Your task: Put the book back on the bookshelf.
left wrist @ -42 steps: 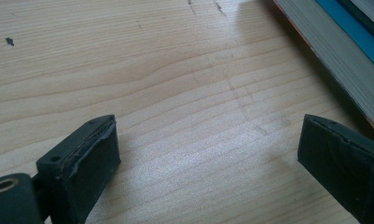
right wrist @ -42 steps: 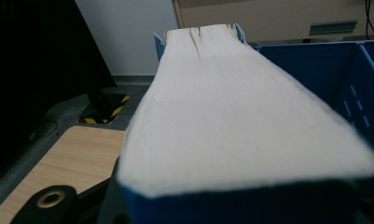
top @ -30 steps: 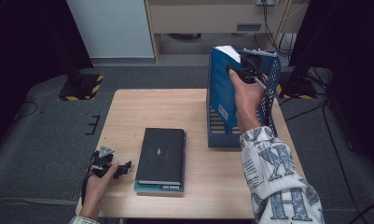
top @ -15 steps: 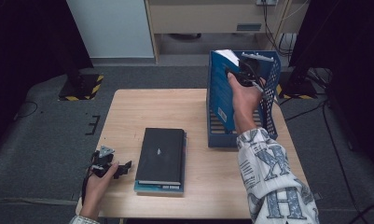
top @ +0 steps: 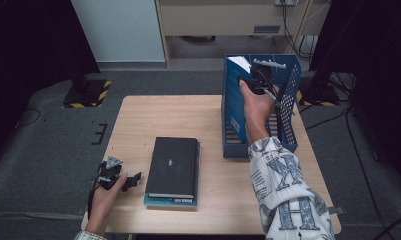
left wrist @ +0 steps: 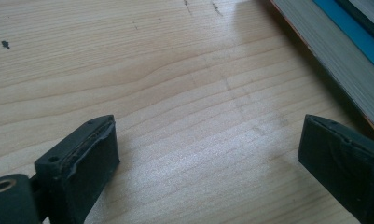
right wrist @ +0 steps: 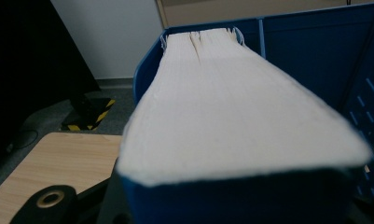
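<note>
The right gripper is clamped across a thick blue-covered book, its jaws pressing on the two covers; from the right gripper view the cream page block runs away from the camera with the dark blue cover edge nearest. In the high view the book stands upright inside the blue perforated plastic file rack at about two o'clock on the light wooden table, close against the rack's left wall.

Compared with a second ago, the right hand and the book sit a little lower in the rack, and the white top of the pages pokes up less above the blue wall. That suggests the book is being lowered into its slot and is near the bottom, though whether it rests on the rack floor cannot be told from here. The likely next step is to let go once it stands by itself.

The left gripper has not shifted: it rests at about eight o'clock on the table, jaws spread wide with nothing between them but bare wood, as the left gripper view shows. Just beside it lies a black hardcover book stacked flat on a teal-edged one, both unmoved and probably next for the rack.
</note>
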The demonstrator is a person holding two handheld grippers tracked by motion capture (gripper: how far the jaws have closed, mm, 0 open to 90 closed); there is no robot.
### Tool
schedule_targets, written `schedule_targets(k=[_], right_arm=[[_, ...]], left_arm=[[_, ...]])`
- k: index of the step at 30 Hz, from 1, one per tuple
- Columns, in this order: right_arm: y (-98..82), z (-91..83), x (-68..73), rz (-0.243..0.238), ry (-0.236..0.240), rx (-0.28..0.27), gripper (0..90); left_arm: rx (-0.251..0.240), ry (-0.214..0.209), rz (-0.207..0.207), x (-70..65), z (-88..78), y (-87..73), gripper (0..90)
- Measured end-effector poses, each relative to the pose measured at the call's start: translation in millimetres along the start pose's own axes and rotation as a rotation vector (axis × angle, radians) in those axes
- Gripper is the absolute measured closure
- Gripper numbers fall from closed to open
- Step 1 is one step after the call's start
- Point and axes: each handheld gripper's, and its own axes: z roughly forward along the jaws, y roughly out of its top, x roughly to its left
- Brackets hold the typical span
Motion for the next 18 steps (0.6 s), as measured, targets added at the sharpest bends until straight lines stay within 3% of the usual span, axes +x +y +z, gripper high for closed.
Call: schedule_targets(k=[18], right_arm=[[-17.3, 15.4, -1.4, -0.002, -0.016, 0.015, 60.1]], left_arm=[[0.000, -0.006, 0.002, -0.6, 0.3, 0.2, 4.3]])
